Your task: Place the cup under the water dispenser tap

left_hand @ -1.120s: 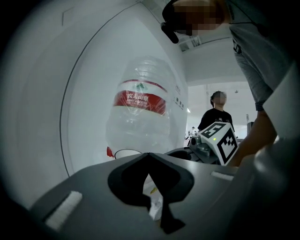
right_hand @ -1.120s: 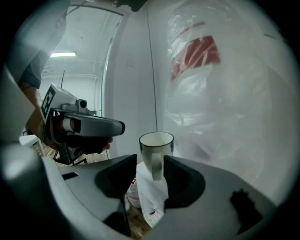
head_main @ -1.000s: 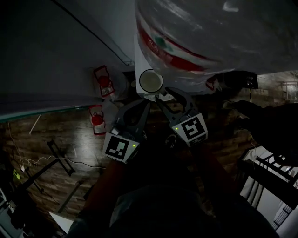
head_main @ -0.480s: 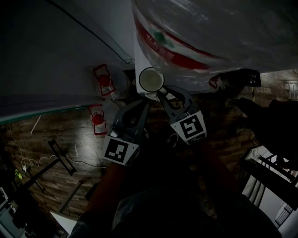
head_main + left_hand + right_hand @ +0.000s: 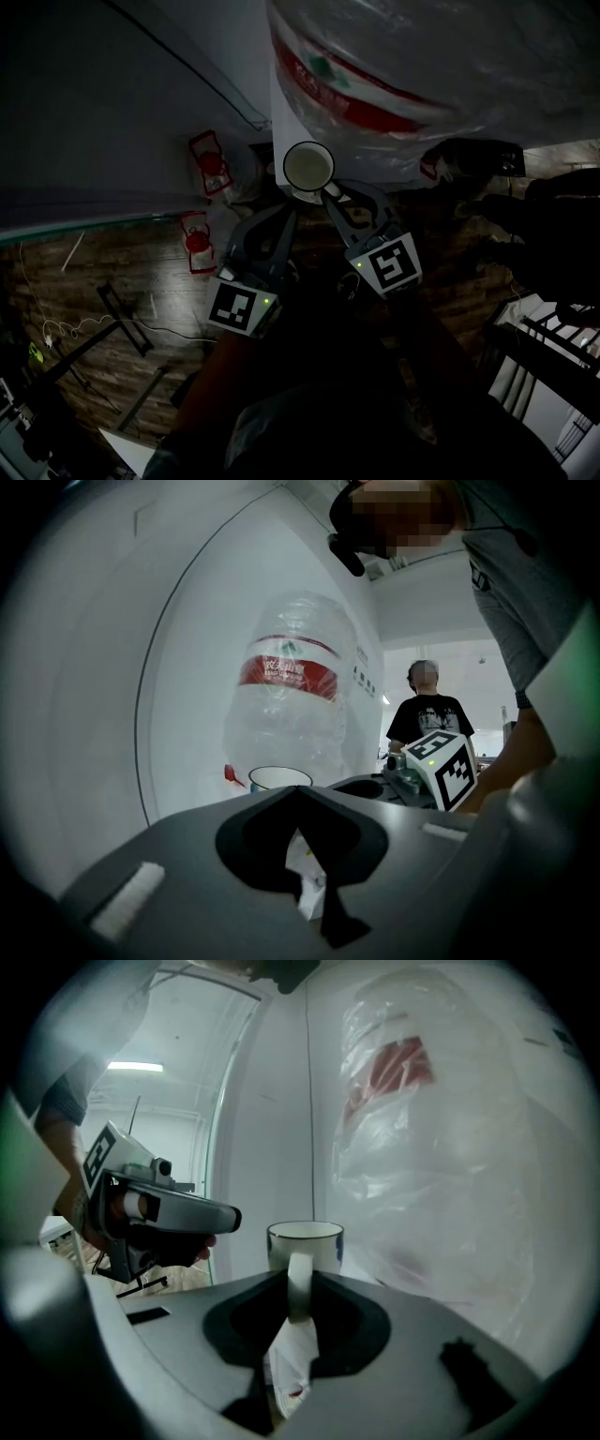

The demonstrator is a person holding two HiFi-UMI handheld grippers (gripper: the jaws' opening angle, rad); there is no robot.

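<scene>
One cup (image 5: 306, 1241) | handle between closing right claw (image 5: 298, 1285) jaws | left claw (image 5: 298, 791) clenched

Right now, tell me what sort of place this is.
Probably an office water corner: a large dispenser bottle, a cup beside it, wood-look floor, and a person standing farther off.

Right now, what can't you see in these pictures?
- Tap: no view shows it clearly. The head view is dark, and the bottle fills its top.
- Cup bottom: in the right gripper view it is hidden behind the right gripper, whose jaws are closing on the cup.
- Water in the cup: the head view is too dark to tell.
- Bottle label words: too small in the left gripper view.
</scene>
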